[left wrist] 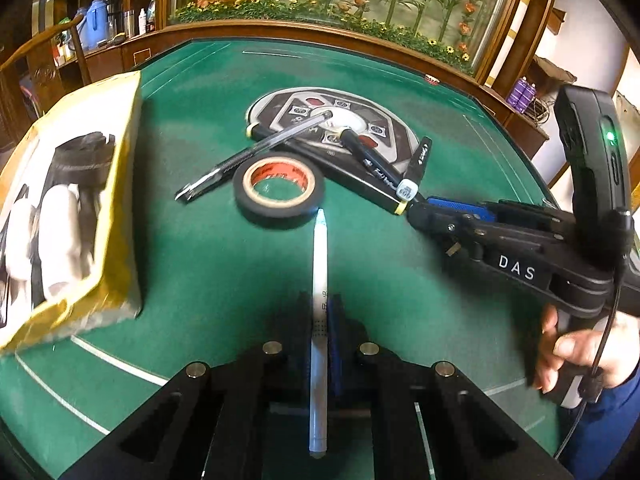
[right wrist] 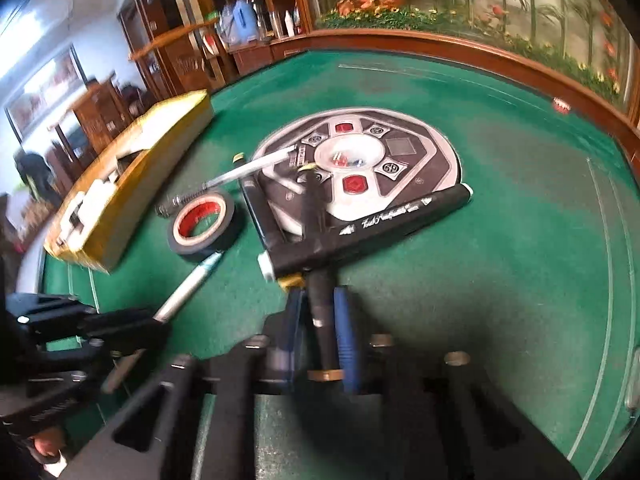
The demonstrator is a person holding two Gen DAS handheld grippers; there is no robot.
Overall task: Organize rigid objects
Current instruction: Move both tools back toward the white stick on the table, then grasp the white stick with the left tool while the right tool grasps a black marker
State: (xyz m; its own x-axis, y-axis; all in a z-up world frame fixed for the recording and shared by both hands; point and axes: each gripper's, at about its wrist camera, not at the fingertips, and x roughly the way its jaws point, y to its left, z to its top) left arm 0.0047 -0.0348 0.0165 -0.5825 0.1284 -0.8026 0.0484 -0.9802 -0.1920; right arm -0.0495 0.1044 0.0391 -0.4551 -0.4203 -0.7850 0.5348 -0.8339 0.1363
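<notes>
My left gripper (left wrist: 320,302) is shut on a white pen (left wrist: 320,248) that points away across the green table (left wrist: 200,264), its tip near a black tape roll (left wrist: 279,188). My right gripper (right wrist: 321,300) has its blue pads (right wrist: 346,320) shut on the near end of a long black pen with yellow ends (right wrist: 318,300). A black marker with white lettering (right wrist: 372,228) lies across that pen just past the fingertips. In the left wrist view the right gripper (left wrist: 416,212) comes in from the right, held by a hand (left wrist: 576,356).
A yellow box (left wrist: 80,200) lies at the left. A clear pen (left wrist: 260,152) and a second black marker (left wrist: 419,160) rest around the table's round centre panel (left wrist: 384,120). A wooden rim (left wrist: 320,32) bounds the far side, with a planter behind it.
</notes>
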